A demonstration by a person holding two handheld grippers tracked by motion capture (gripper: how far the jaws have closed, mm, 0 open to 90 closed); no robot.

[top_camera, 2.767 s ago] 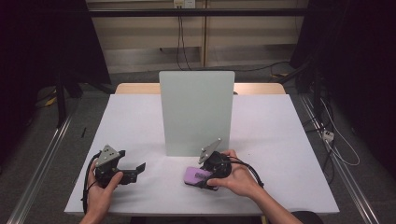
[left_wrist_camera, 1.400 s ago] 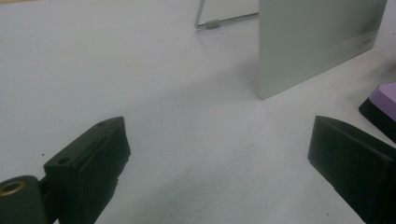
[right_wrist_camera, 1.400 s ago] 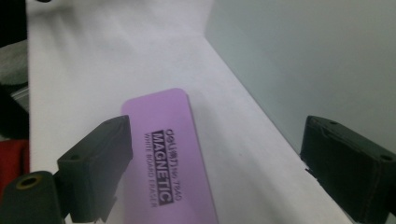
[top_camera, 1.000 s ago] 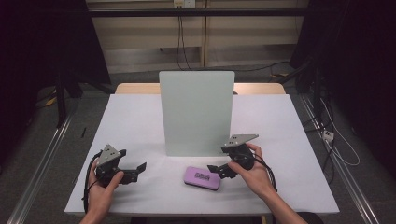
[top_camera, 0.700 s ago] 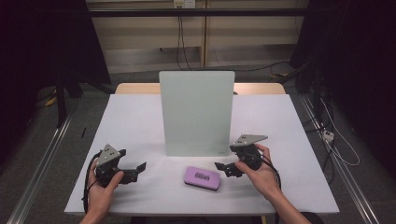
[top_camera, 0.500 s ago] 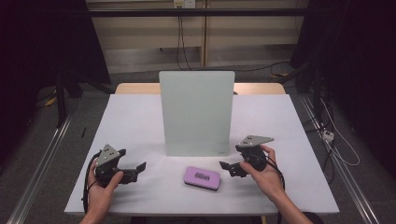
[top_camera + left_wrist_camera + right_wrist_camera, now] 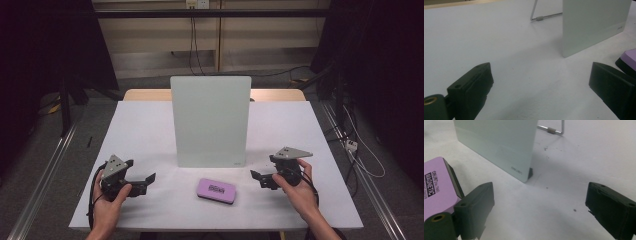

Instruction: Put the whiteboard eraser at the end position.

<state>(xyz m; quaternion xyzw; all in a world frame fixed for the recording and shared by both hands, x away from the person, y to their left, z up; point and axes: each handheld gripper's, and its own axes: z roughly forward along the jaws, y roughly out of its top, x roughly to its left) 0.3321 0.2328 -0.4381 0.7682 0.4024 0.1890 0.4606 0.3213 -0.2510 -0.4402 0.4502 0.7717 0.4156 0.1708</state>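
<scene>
In the high view, a white table (image 7: 150,125) carries a pale green-white board (image 7: 210,120) standing upright near its middle, and a purple magnetic eraser (image 7: 216,190) lies flat on the table in front of the board, well apart from it. The right gripper (image 7: 257,178) sits to the right of the eraser, near but not touching it, its jaws pointing toward the eraser and holding nothing. The left gripper (image 7: 148,181) rests to the left of the eraser, farther off, jaws also aimed inward and empty. In the left gripper view, the 2 black jaws stand wide apart with bare table between them; the board's lower corner (image 7: 594,27) rises ahead and a purple edge of the eraser (image 7: 629,58) shows at the far right. In the right gripper view, the jaws are likewise spread wide over bare table, the eraser (image 7: 436,187) lies just beside the left-hand jaw, and the board (image 7: 496,147) stands beyond on its wire stand (image 7: 551,130).
</scene>
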